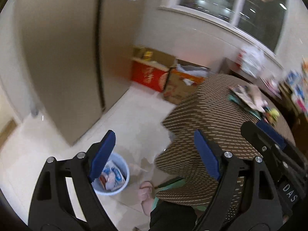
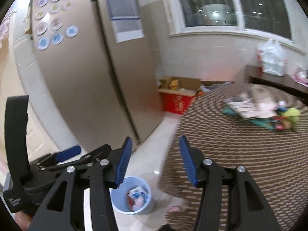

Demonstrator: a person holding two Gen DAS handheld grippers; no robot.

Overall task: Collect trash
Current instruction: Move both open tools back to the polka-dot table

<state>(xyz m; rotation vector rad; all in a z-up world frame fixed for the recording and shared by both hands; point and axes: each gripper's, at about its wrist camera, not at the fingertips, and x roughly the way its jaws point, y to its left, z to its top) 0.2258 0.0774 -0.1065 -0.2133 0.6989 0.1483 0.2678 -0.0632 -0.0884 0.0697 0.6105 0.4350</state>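
Both tools are empty: my left tool (image 1: 154, 154) stands wide apart with nothing between its blue pads, and my right tool (image 2: 155, 160) is parted to a middling gap, also holding nothing. No earlier view tells me more about them.

Much is smeared by motion. On the bench (image 2: 231, 163), with its brown woven cover, a heap of trash (image 2: 259, 111) lies toward the far right edge: flat wrappers or papers, something teal, something yellow-green, but I cannot name the pieces. In the left view the same heap is partly cut off behind my right tool's body.

Below the bench's near left edge, on the floor (image 1: 134, 119), stands a pale blue bin (image 2: 132, 196). It holds crumpled packets in white, blue and red; the left pad covers part of its rim in the left view. Beside it a pink slipper (image 1: 145, 194) peeks out, half hidden under the bench cover.

Against the far wall sit a red box (image 1: 149, 77) and open cardboard boxes (image 1: 182, 82); their contents are too blurred to tell.
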